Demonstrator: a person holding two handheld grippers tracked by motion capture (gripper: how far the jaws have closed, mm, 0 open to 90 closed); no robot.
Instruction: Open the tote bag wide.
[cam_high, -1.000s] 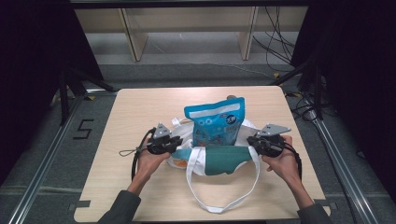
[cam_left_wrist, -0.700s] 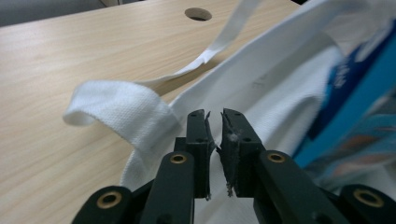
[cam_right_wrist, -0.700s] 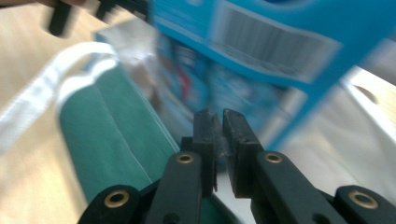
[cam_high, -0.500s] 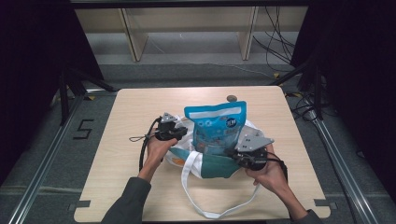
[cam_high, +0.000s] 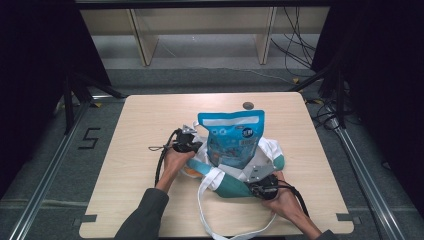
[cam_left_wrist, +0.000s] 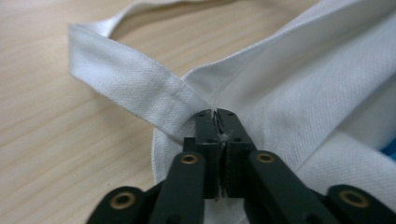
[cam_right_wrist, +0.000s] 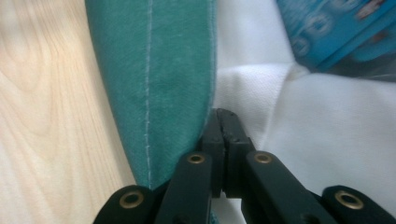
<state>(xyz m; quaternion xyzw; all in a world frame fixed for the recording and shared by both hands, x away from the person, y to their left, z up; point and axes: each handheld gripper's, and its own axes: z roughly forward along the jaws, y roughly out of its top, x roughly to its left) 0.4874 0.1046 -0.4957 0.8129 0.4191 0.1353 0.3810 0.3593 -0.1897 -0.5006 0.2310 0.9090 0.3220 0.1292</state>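
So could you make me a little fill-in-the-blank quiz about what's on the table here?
1. The blue snack pouch stands in a white and ____ cloth bag.
2. The left claw is shut on the bag's ____ fabric.
3. The right claw is ____ at the bag's edge.
4. The table top is made of ____.

Missing words: green; white; shut; wood

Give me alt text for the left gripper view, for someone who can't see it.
The left gripper, its two black jaws closed together, pinches the edge of a white cloth bag right where a white strap is sewn on. The strap loops away over the light wooden table, and a sliver of blue packaging shows at the right edge.
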